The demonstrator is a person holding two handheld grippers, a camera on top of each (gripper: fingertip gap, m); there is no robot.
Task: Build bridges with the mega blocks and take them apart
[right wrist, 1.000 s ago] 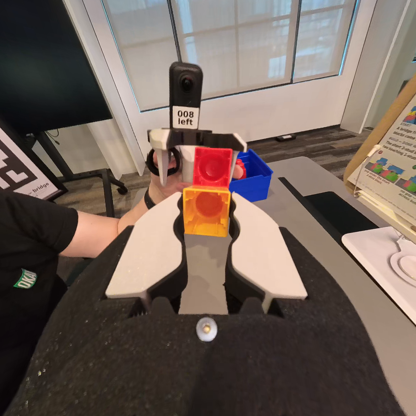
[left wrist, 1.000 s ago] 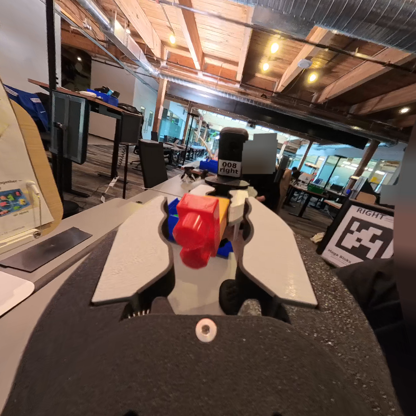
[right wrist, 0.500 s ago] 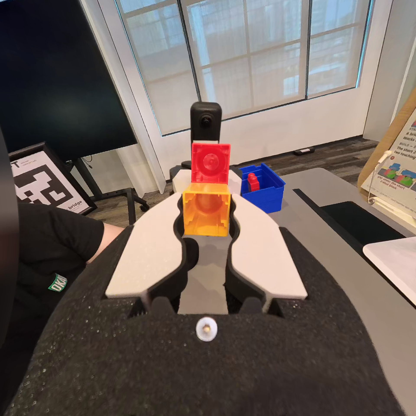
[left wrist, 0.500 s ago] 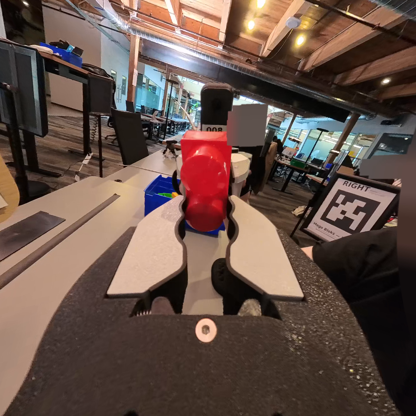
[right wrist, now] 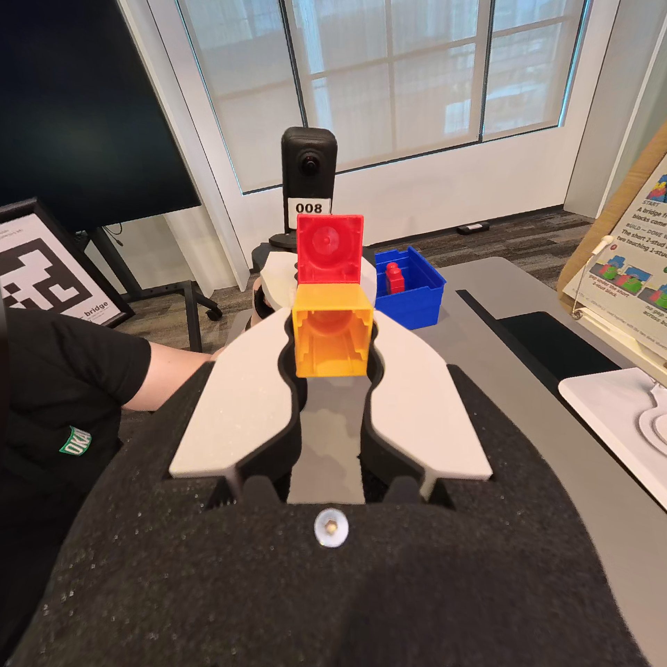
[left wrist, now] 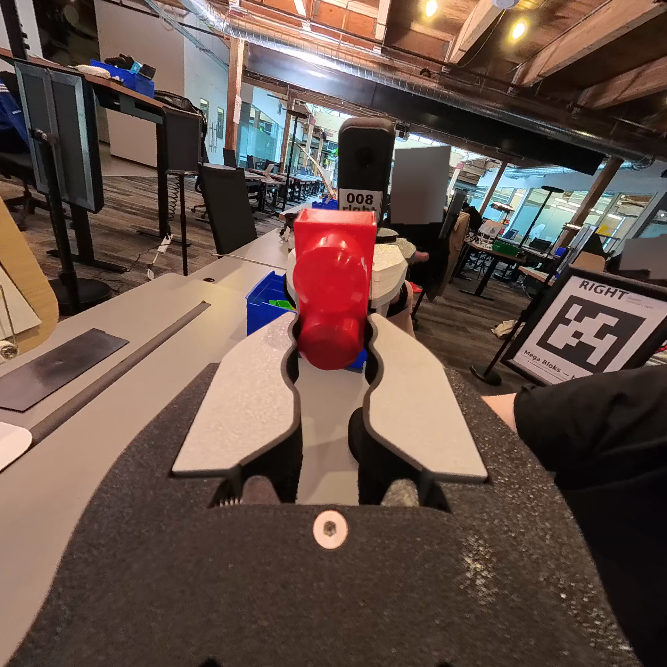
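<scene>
My left gripper (left wrist: 330, 325) is shut on the lower stud of a red two-stud block (left wrist: 334, 274), held upright above the grey table (left wrist: 144, 325) with its studs facing the camera. My right gripper (right wrist: 332, 325) faces it and is shut on a yellow block (right wrist: 332, 339), whose hollow underside faces the camera. In the right wrist view the red block (right wrist: 328, 249) shows its hollow underside directly above the yellow one, touching it. I cannot tell whether they are locked together. The yellow block is hidden in the left wrist view.
A blue bin (right wrist: 408, 306) on the table holds a red block (right wrist: 393, 278); the left wrist view shows the bin (left wrist: 267, 306) with a green block. An instruction board (right wrist: 631, 270), a black mat (right wrist: 552, 343) and a white tray (right wrist: 613, 415) lie to the right. A person's arm (right wrist: 169, 375) is at left.
My left gripper's fingers have closed onto the red block, which has turned from tilted to upright. The two grippers have come more squarely face to face. The right gripper keeps the yellow block.
</scene>
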